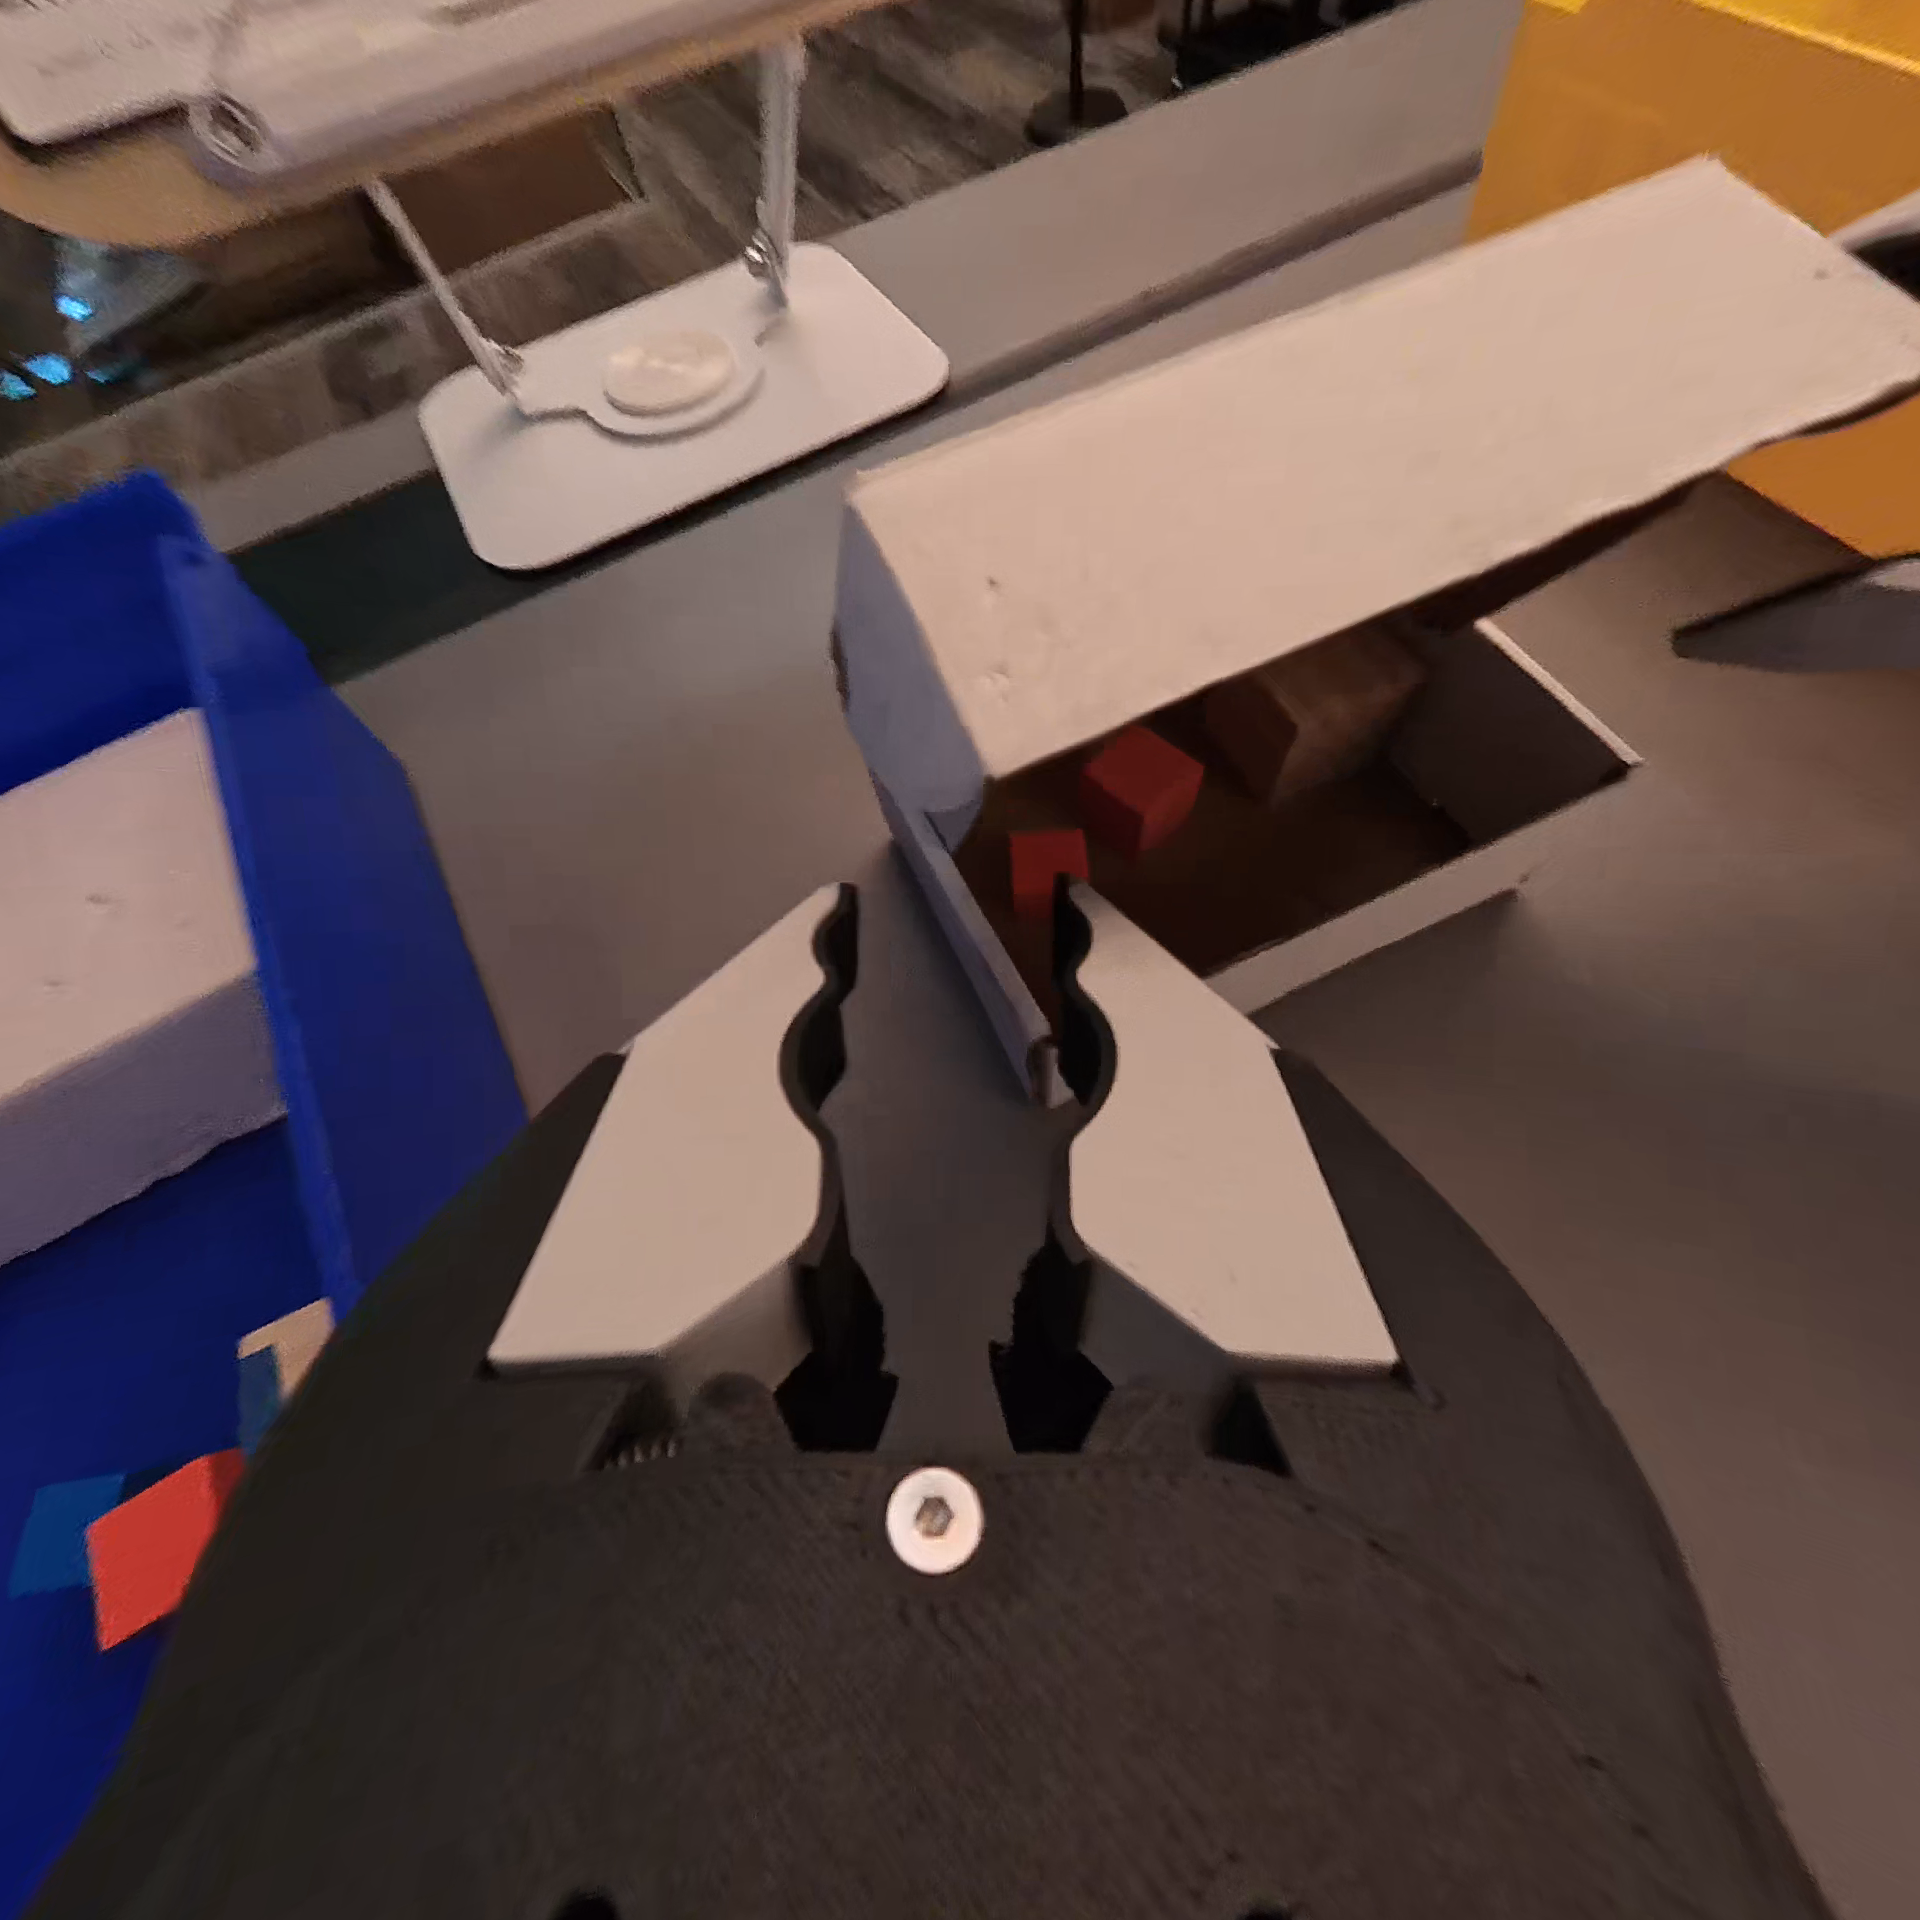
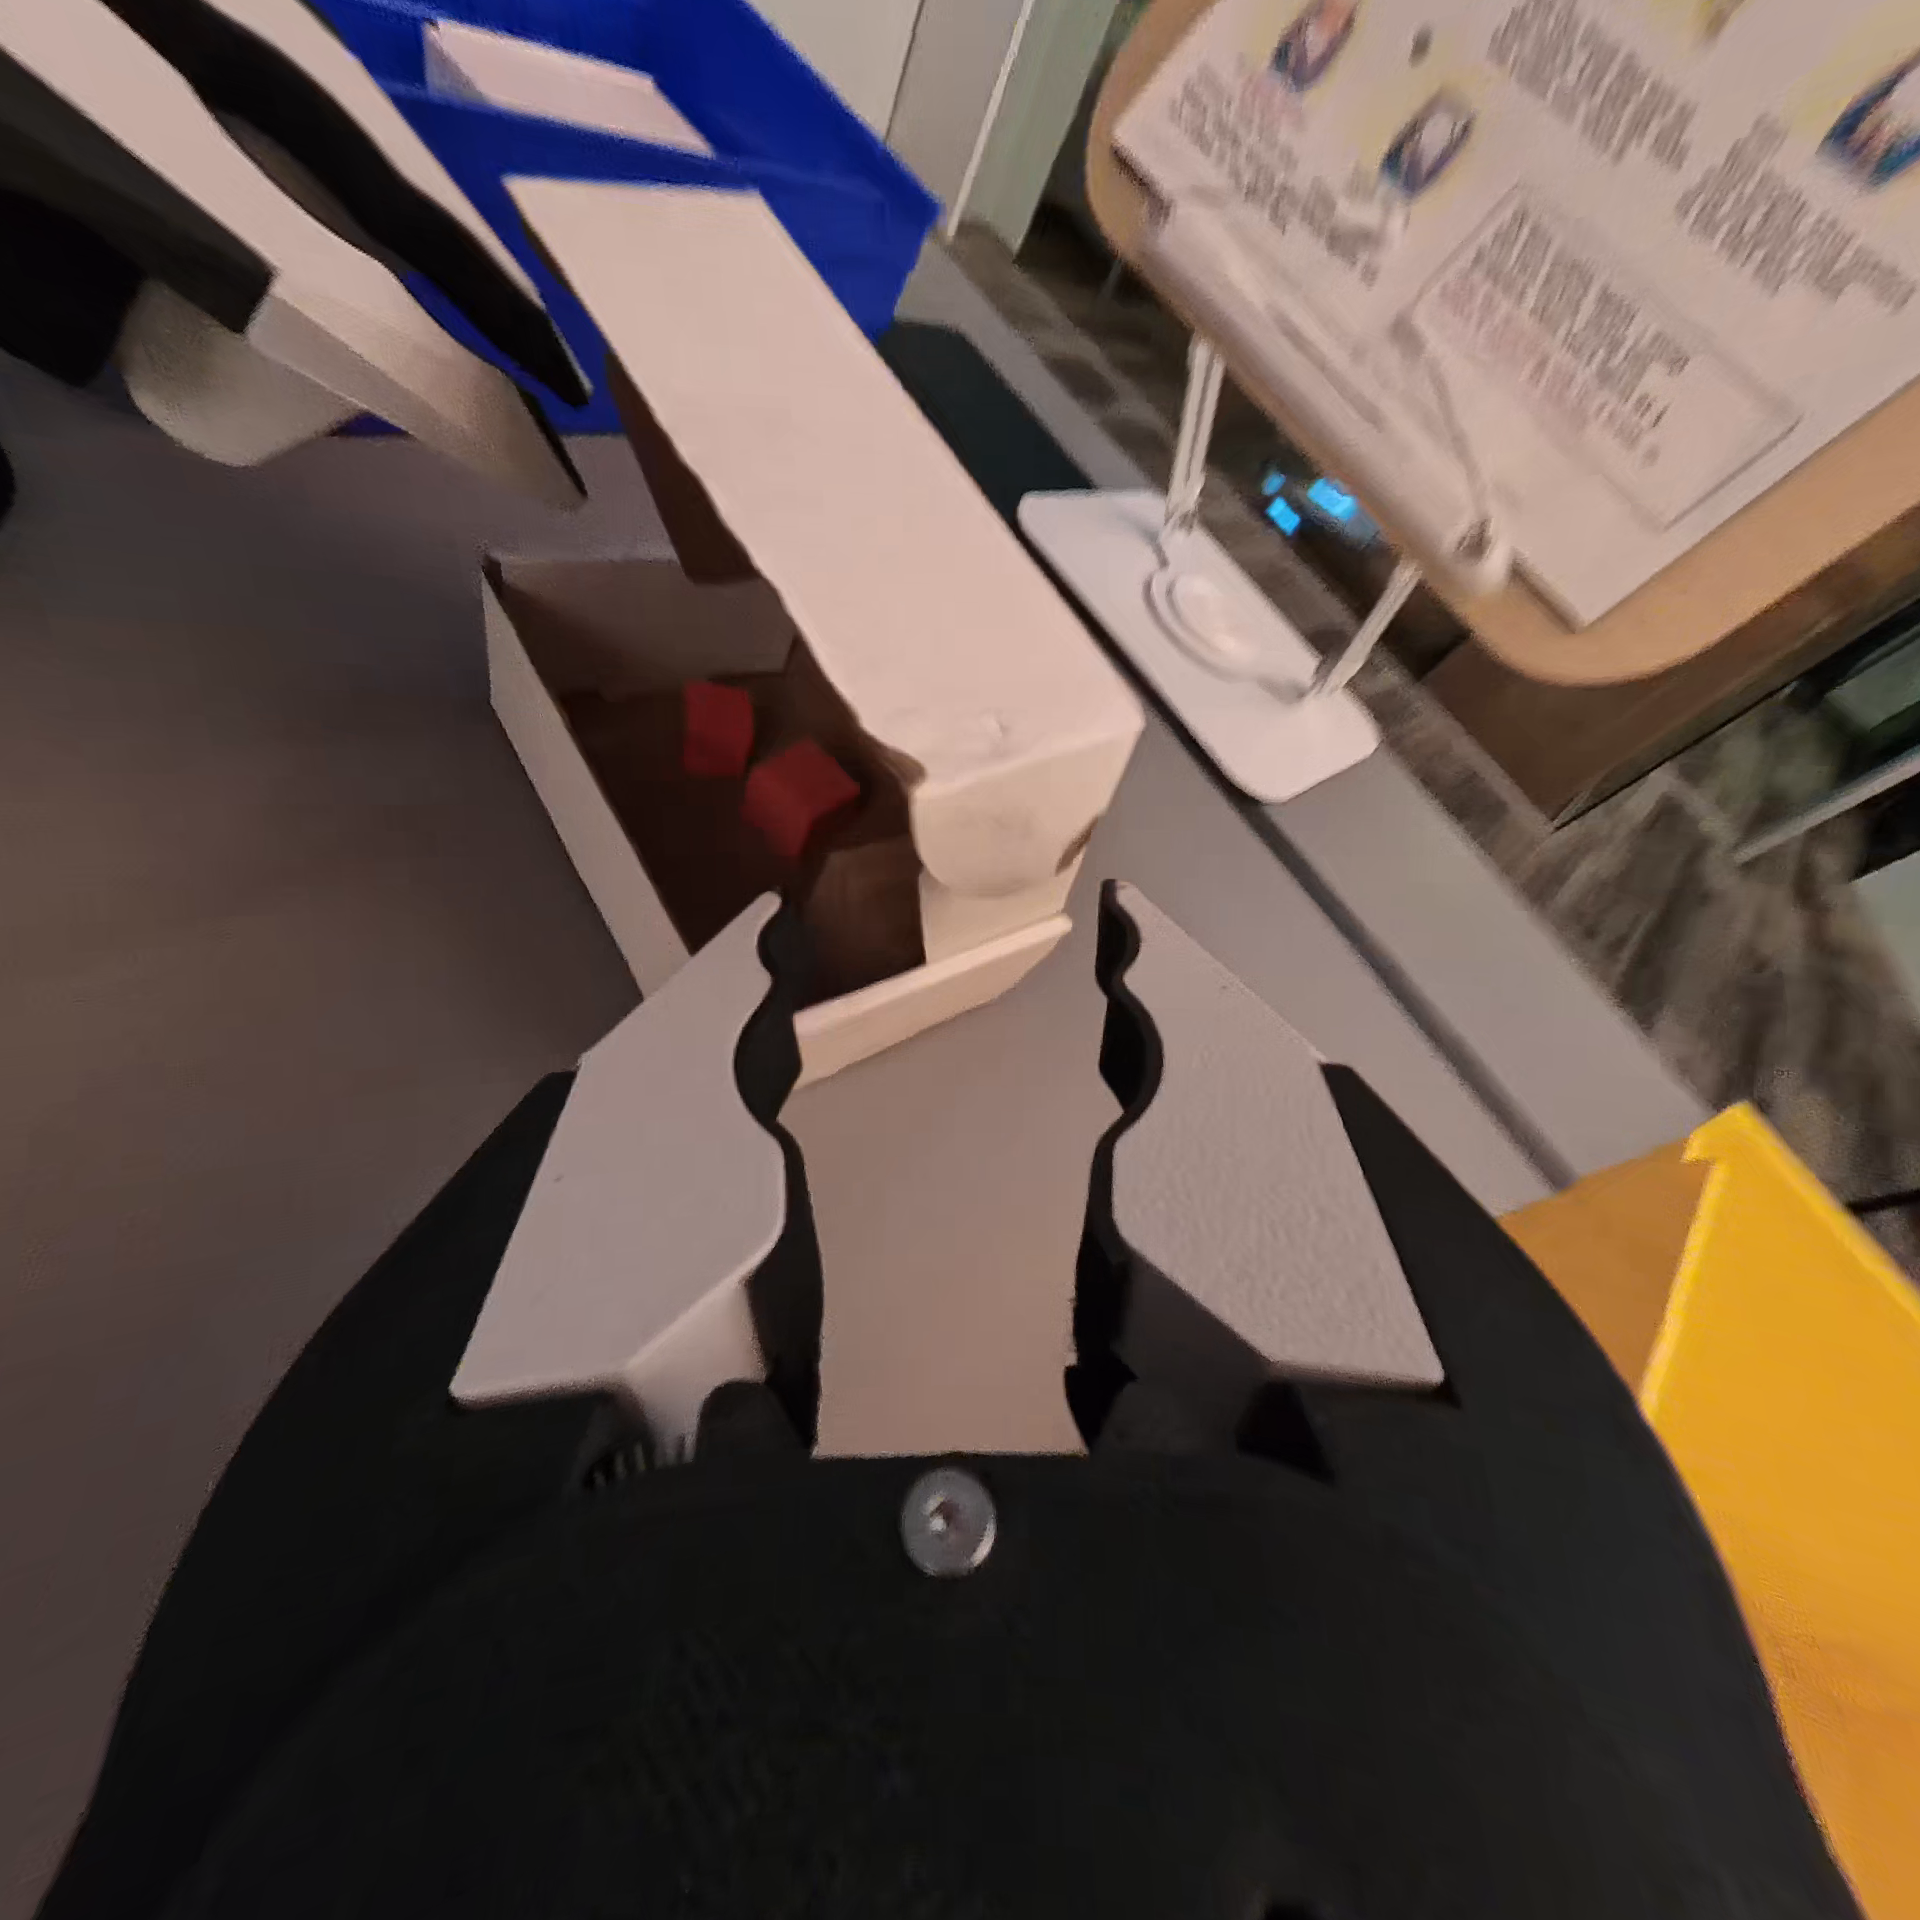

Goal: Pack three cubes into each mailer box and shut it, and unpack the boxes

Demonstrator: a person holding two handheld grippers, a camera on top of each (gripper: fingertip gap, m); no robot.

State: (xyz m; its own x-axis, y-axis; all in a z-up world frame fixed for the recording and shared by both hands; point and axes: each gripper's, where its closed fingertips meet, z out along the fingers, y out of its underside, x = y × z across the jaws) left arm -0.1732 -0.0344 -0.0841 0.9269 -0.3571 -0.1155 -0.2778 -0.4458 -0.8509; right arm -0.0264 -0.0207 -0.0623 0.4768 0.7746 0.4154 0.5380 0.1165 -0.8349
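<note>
Left hand-held gripper [image 1: 956,904], lower centre of the left wrist view: fingers parted by a moderate gap, nothing between them; the right fingertip lies just beside the near side flap of the mailer box [image 1: 1299,665]. Right hand-held gripper [image 2: 940,904], lower centre of the right wrist view: fingers likewise apart and empty, tips near the box's near corner.

Risks, as judged from this arrangement. The lid [image 1: 1351,416] hangs half-lowered over the tray; a push at one end only could skew it, so that the front flap rides outside the wall instead of tucking in. The side flap [image 1: 977,956] leans outward and may be caught or creased under the lid. An unbraced box could slide on the grey surface [image 1: 1558,1195].

Mailer box, centre of both views: white outside, brown inside, resting on the surface. Two red cubes [image 1: 1138,784] lie loose near its left end in the left wrist view; a brownish block [image 1: 1309,717] sits deeper under the lid, its nature unclear.

Farther off: blue bin [image 1: 260,831] at left holding another white box and coloured cubes; yellow bin [image 1: 1683,187] at upper right; white stand [image 1: 686,405] at rear.
</note>
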